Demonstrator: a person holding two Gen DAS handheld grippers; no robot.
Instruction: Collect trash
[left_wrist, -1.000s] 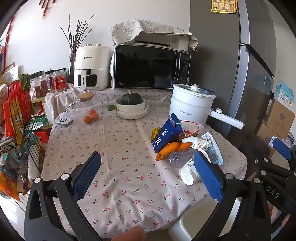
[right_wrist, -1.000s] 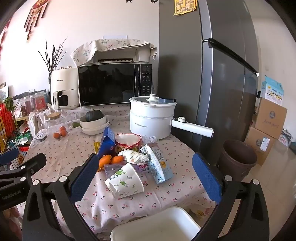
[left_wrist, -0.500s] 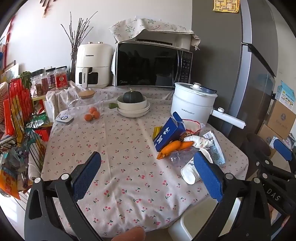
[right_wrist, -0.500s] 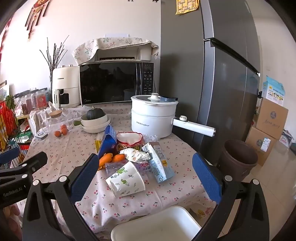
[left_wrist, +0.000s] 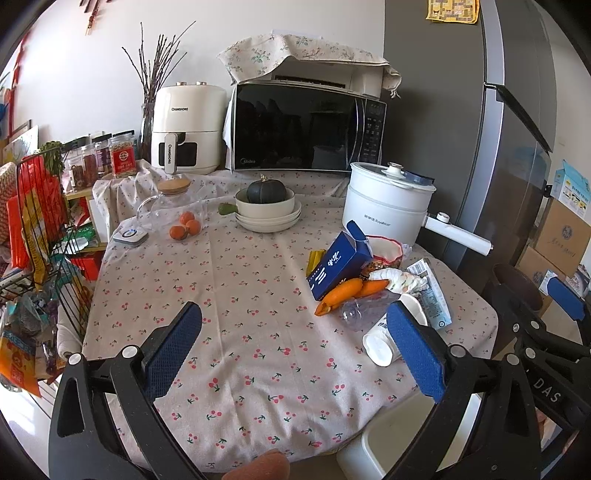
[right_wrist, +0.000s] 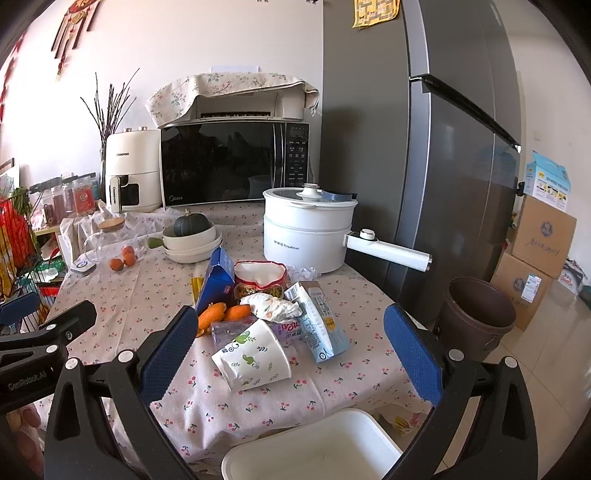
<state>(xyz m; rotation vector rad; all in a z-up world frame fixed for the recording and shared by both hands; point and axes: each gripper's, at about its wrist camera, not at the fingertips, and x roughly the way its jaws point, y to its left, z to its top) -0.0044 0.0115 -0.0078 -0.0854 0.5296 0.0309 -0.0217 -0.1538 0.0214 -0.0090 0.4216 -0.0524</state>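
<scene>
Left wrist view
Left gripper (left_wrist: 293, 347): held over the near part of the table (left_wrist: 229, 354), fingers spread wide, nothing between them.
Cup (left_wrist: 384, 341): paper, lying on its side near the table's right edge, partly behind the right fingertip.
Carrots (left_wrist: 349, 291): two, side by side beyond the cup, touching the blue box (left_wrist: 338, 269).
Bag (left_wrist: 356, 312): clear, crumpled, between carrots and cup.
Tissue (left_wrist: 400, 278): crumpled, just right of the carrots.
Carton (left_wrist: 430, 291): flattened, lying right of the tissue.
Bin (left_wrist: 391, 443): white, below the table's near right edge.
Right gripper (left_wrist: 561, 317): seen at the far right, beside the table.

Right wrist view
Right gripper (right_wrist: 290, 356): level with the table's near edge, fingers wide apart, empty.
Cup (right_wrist: 253, 356): on its side between the fingertips in view, mouth toward the left.
Carton (right_wrist: 321, 321): just right of the cup, touching the tissue (right_wrist: 273, 306).
Carrots (right_wrist: 221, 314): behind the cup, against the blue box (right_wrist: 216, 284).
Bin (right_wrist: 314, 446): white, open, directly below the gripper.
Pail (right_wrist: 476, 317): brown, on the floor right of the table.
Pot (right_wrist: 308, 232): white, lidded, behind the trash pile.
</scene>
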